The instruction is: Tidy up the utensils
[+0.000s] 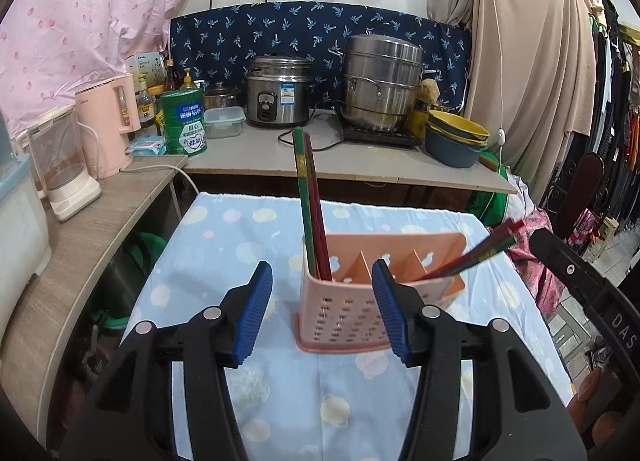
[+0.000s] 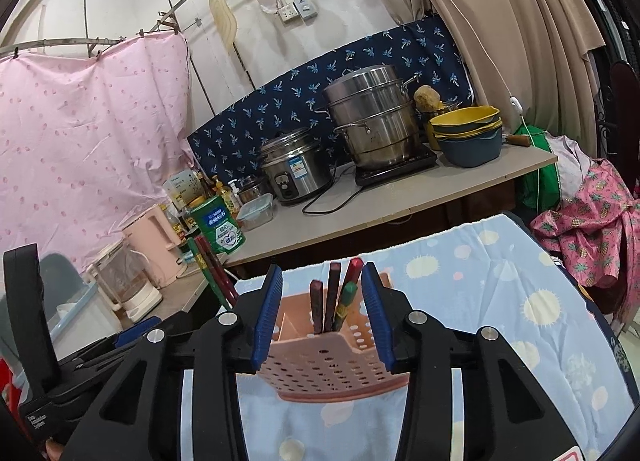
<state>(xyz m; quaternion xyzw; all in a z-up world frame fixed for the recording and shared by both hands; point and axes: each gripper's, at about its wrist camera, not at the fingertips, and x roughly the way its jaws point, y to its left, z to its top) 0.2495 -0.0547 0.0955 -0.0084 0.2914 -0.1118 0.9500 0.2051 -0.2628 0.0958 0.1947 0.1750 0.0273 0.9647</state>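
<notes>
Chopsticks [image 1: 314, 205] stand in the pink caddy [image 1: 340, 309] (at 12 o'clock of both grippers), left gripper [image 1: 322, 311] and right gripper [image 2: 322, 317] part-open, holding nothing

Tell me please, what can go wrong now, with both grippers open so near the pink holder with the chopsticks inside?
1. The right gripper has the tall chopstick tops between its open jaws; moving away sideways may catch them.
2. The pink holder looks light and sits on soft cloth, so a bump may tip it.
3. The left gripper is close to the leaning chopsticks and may knock them.
</notes>
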